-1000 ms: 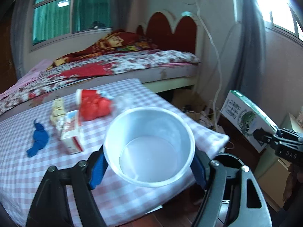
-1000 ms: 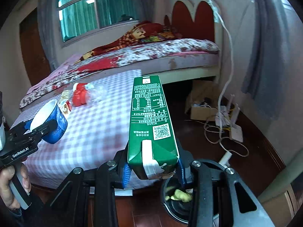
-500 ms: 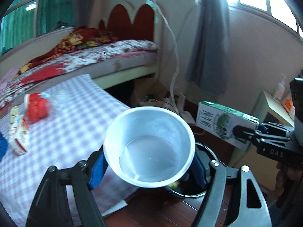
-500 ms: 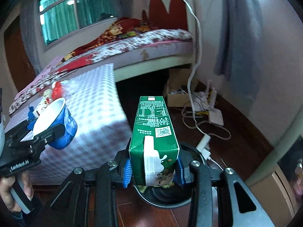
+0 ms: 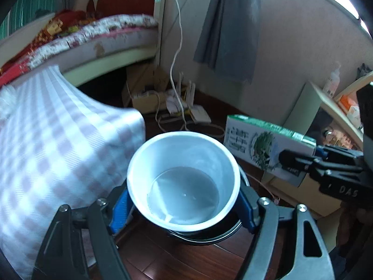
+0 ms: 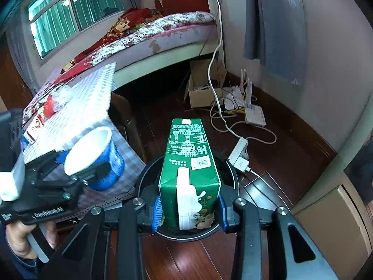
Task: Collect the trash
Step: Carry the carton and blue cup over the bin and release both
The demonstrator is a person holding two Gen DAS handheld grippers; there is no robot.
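My left gripper [image 5: 183, 207] is shut on an empty paper cup [image 5: 184, 182], white inside and blue outside [image 6: 100, 161]. It hangs just above the black round bin [image 5: 209, 238] on the floor, which it mostly hides. My right gripper [image 6: 190, 212] is shut on a green milk carton [image 6: 188, 170], held lengthwise over the same bin [image 6: 149, 175]. In the left wrist view the carton [image 5: 263, 149] sits to the right of the cup. More trash lies on the checked table [image 6: 77, 116]: a red crumpled wrapper [image 6: 49, 108] and a small red-and-white carton [image 6: 35, 128].
The table's corner [image 5: 130, 126] stands close to the bin on the left. A cardboard box [image 6: 205, 91], a router [image 6: 253, 113], a power strip [image 6: 240, 154] and cables lie on the dark wood floor beyond. A bed [image 6: 163, 30] runs behind; a cabinet [image 6: 331, 214] stands at right.
Both grippers swung away from the table and down toward the floor bin, carrying the cup and the carton. The bin now sits right under both; the table has slid to the left.
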